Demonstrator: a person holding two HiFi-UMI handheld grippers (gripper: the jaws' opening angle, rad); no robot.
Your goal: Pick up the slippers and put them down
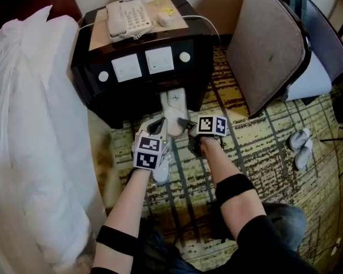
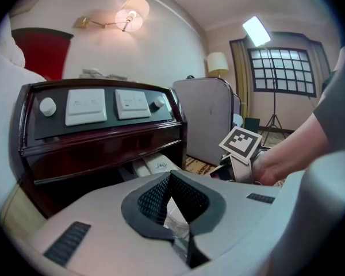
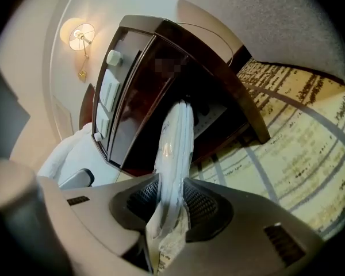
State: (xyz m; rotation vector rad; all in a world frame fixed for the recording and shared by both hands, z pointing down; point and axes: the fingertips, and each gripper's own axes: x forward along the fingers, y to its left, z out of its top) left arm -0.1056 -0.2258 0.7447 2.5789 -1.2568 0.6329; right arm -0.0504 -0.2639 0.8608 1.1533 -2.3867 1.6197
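Slippers are both up off the floor here, one per gripper, each in its clear plastic wrap. The right gripper [image 3: 169,206] is clamped partway on a wrapped slipper [image 3: 175,142], which stands edge-on between the pads and sticks out a long way toward the nightstand [image 3: 178,91]. The left gripper [image 2: 172,183] is squeezed fully together, and all I can see between its pads is a bit of crinkly film. So I reckon it only has the second wrapped slipper [image 1: 160,170] by the wrapper, with the rest hanging underneath.

What I'd worry about:

- That left grip looks sketchy. Thin slick plastic can slide out or tear, and a quick swing might drop the slipper early.
- The right one has loads of overhang. It's close to the dark wood front of the nightstand, so turning carelessly could knock the tip and twist it in the pads.
- The two grippers sit just beside each other in the head view, so they could bump each other or tangle the wraps.
- Another slipper pack [image 2: 152,165] sits on the low shelf, easy to snag.

Carpet [image 1: 263,147] beside them looks like the place to set down, well apart from the loose pair of slippers [image 1: 301,146].
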